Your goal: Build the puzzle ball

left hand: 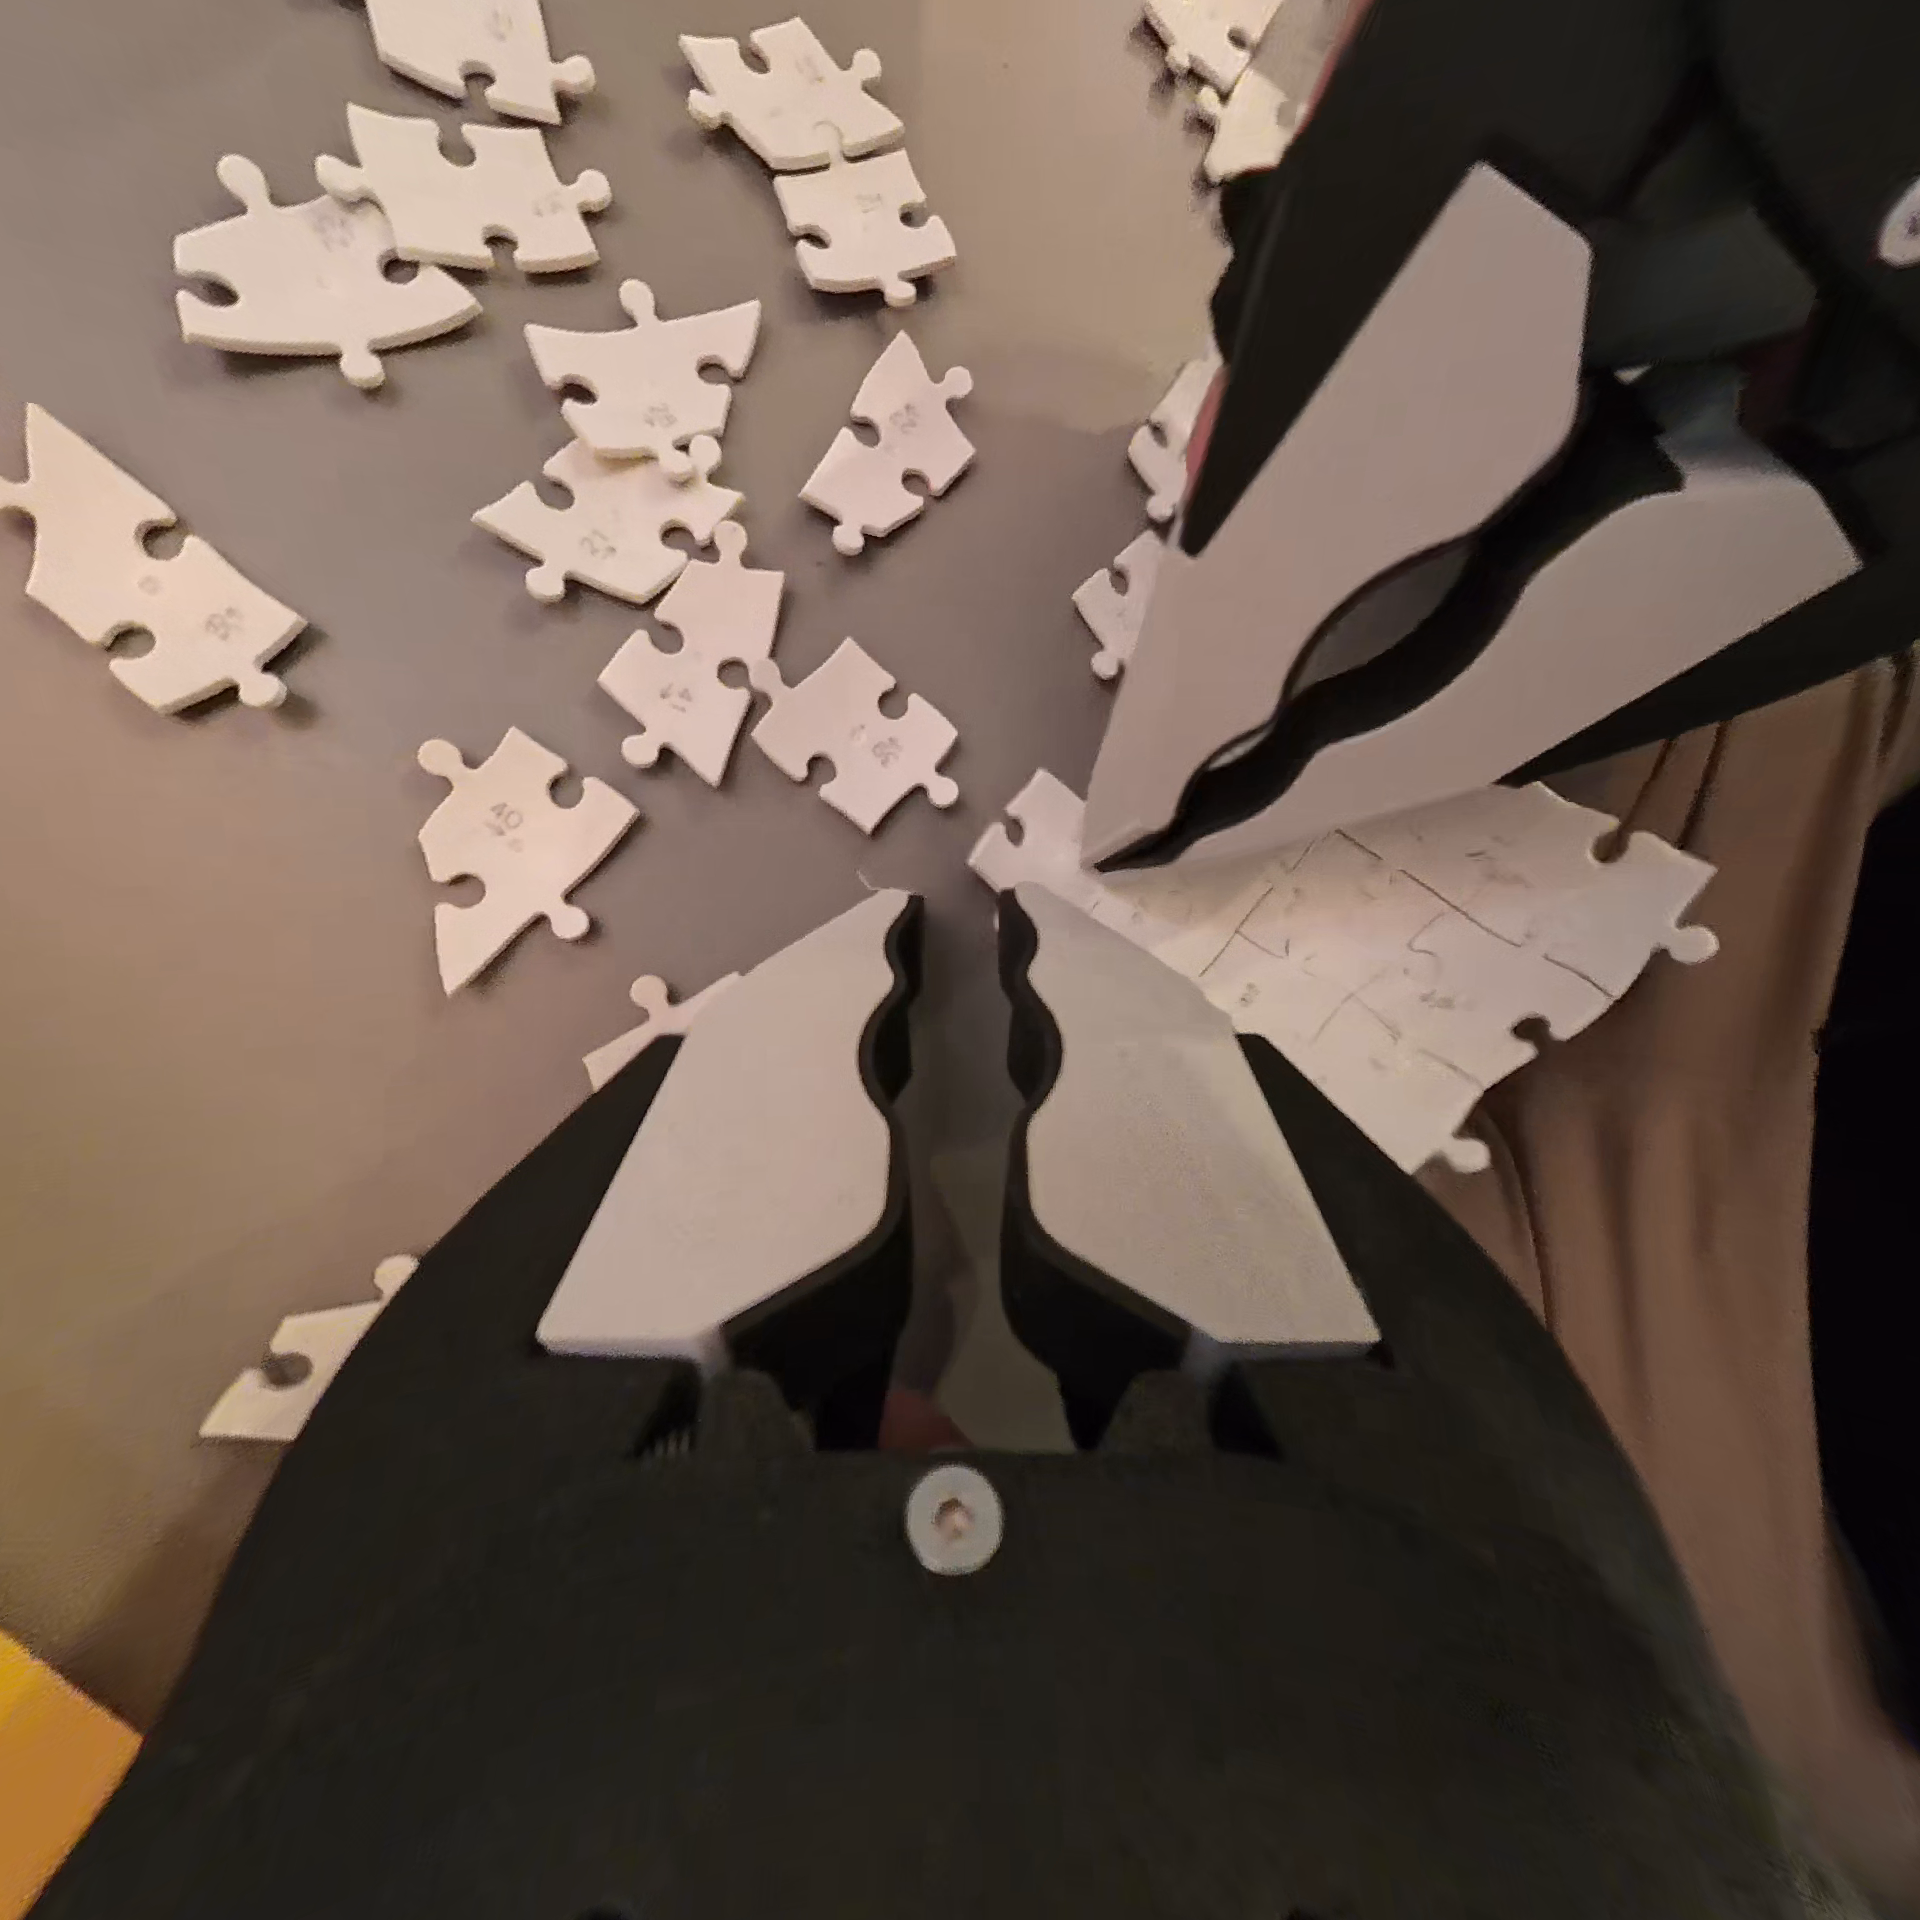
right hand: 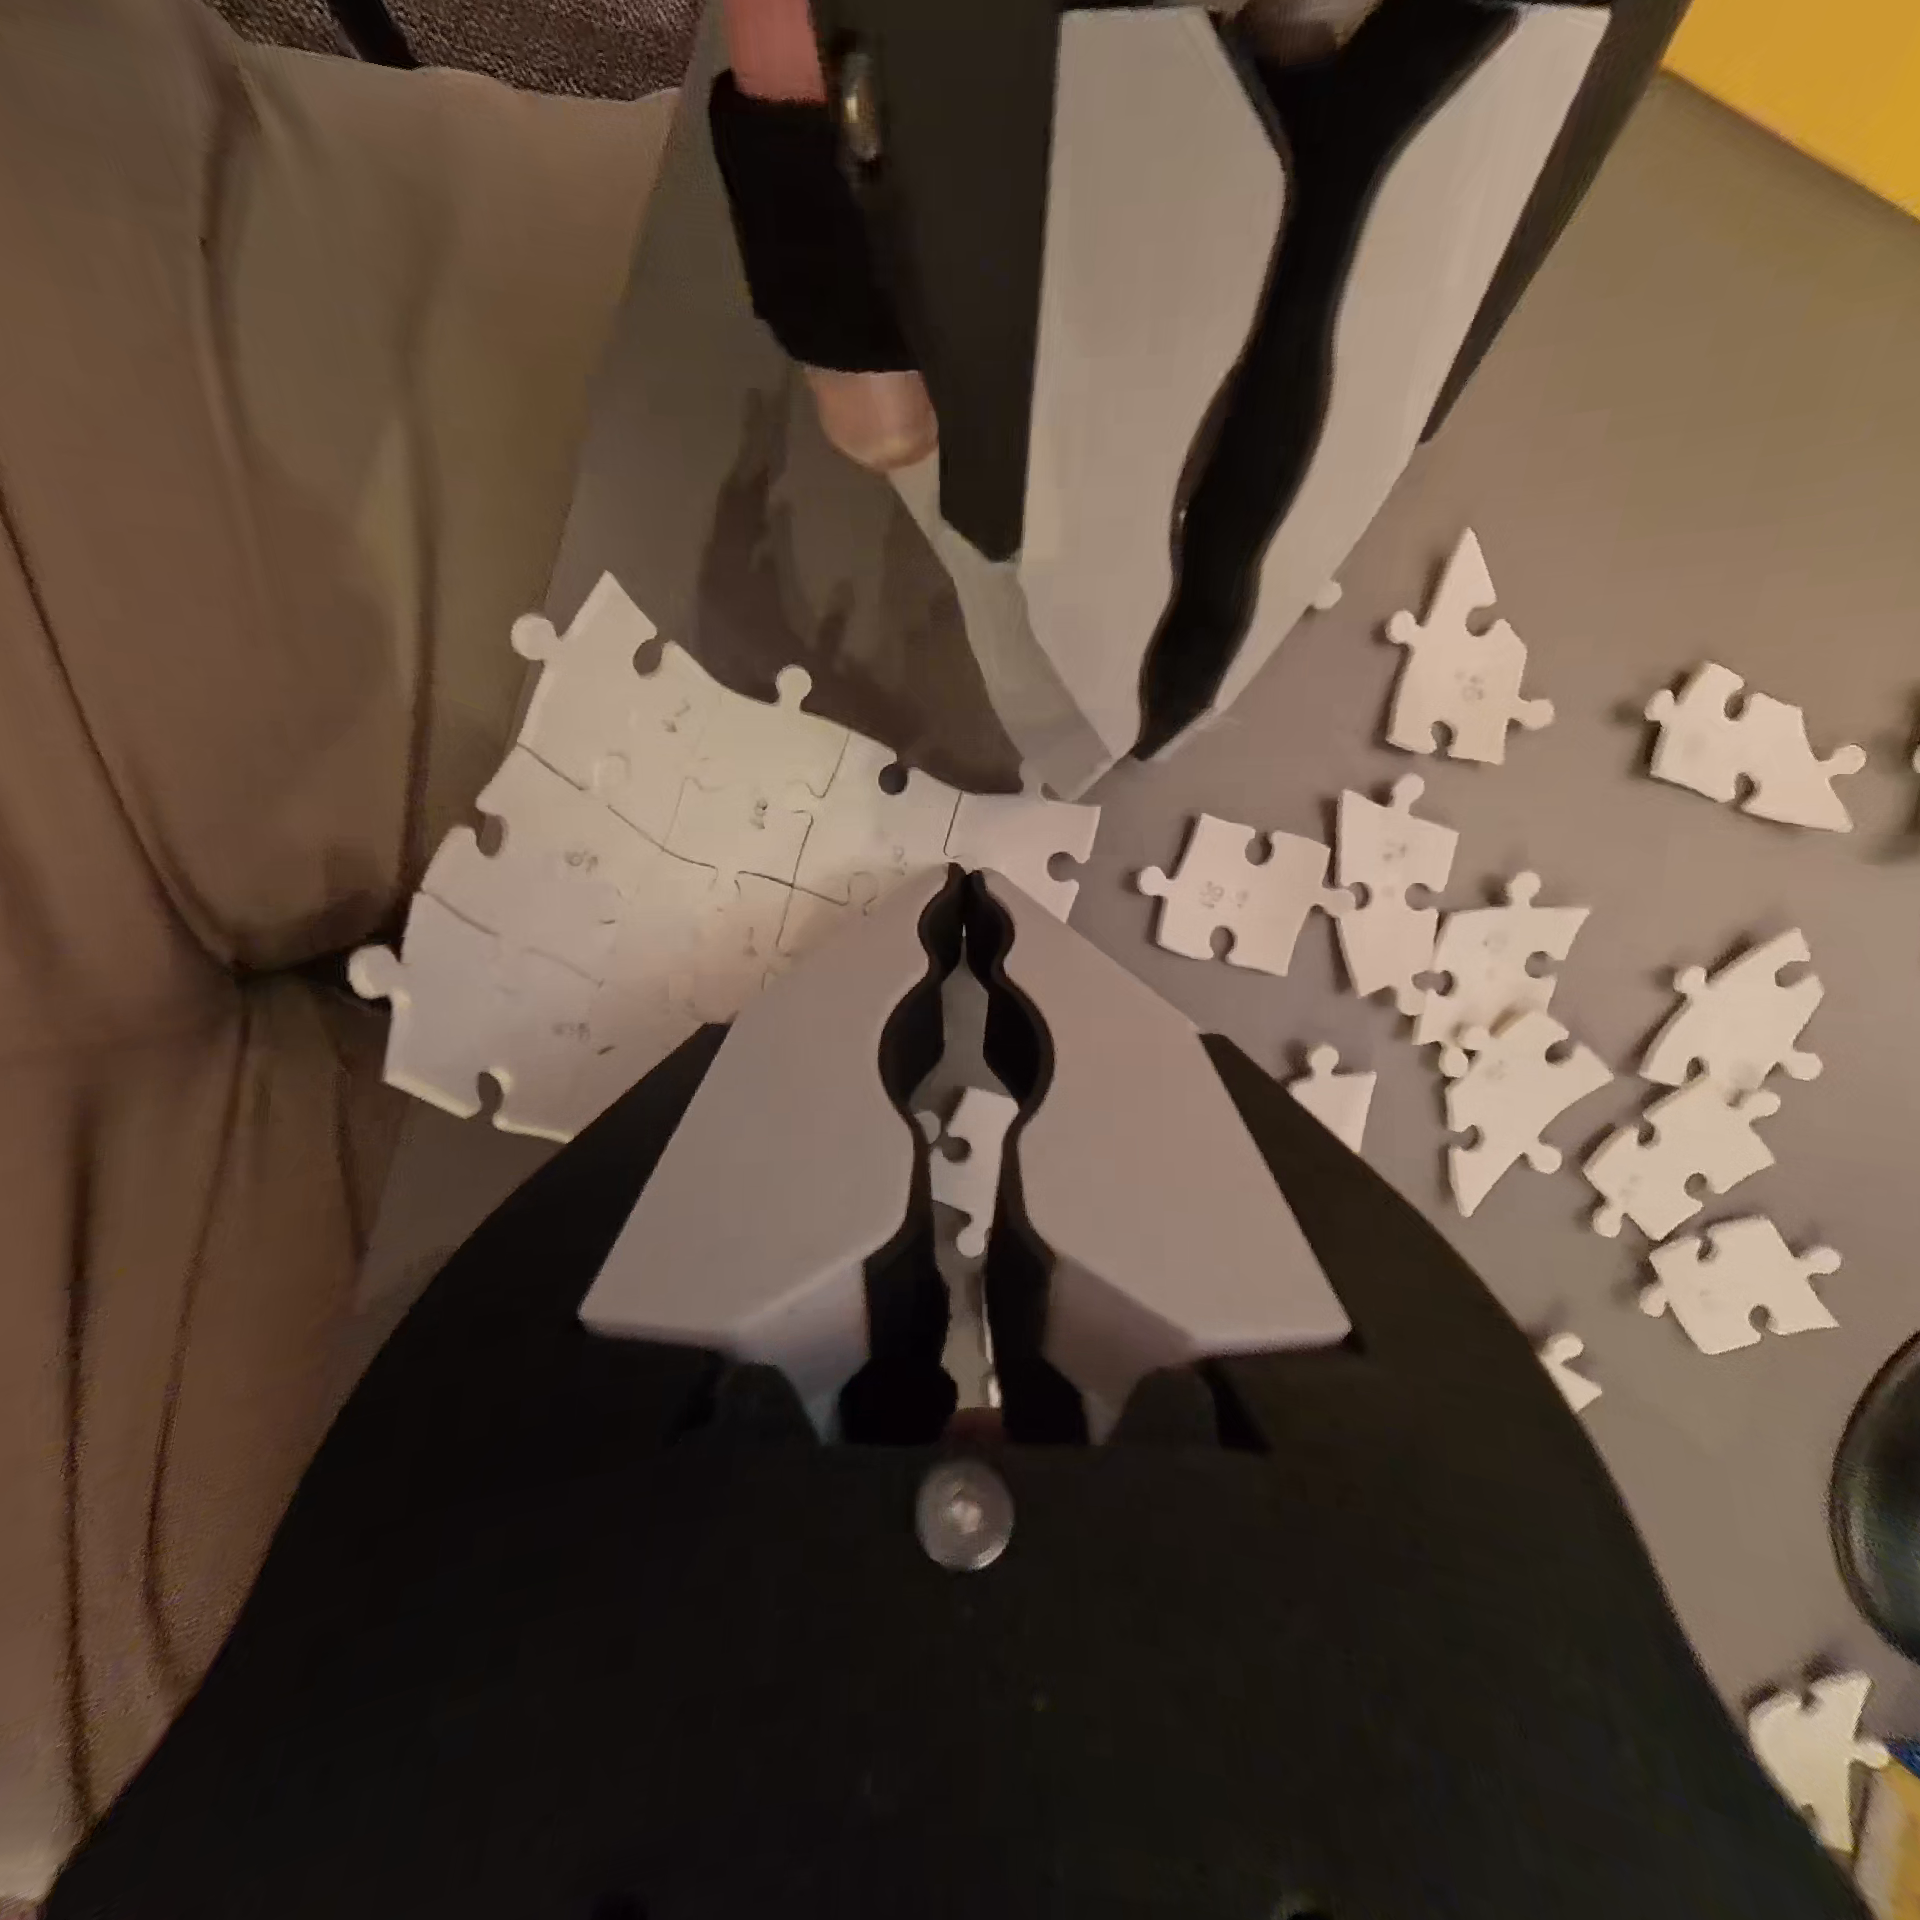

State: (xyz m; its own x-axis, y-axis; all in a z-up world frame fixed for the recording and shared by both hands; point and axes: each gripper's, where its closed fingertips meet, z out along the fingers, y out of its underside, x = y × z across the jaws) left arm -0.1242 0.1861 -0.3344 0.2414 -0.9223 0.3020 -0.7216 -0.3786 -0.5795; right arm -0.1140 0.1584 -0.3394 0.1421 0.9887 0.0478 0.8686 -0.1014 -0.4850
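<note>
Grey, the bench [left hand: 125, 1091] filled most of both views, with tan fabric [right hand: 208, 520] draped along its edge at the left of the right wrist view. The joined puzzle section [right hand: 644, 883], a curved white sheet of interlocked pieces, was seen left of centre in that view, partly over the fabric; in the left wrist view it [left hand: 1382, 935] was seen at centre right. The right tongs [right hand: 964, 883] were closed at their tips, pinched on the section's pointed end piece. The left tongs [left hand: 958, 909] stood slightly apart at the centre of their own view, nothing between them, just beside that same corner. From the right wrist view they [right hand: 1127, 750] were seen coming down from the top, tips close to the section's end. Loose white puzzle pieces [left hand: 644, 416] were scattered across the upper left of the left wrist view, some overlapping, and at the right of the other view [right hand: 1507, 1039].
</note>
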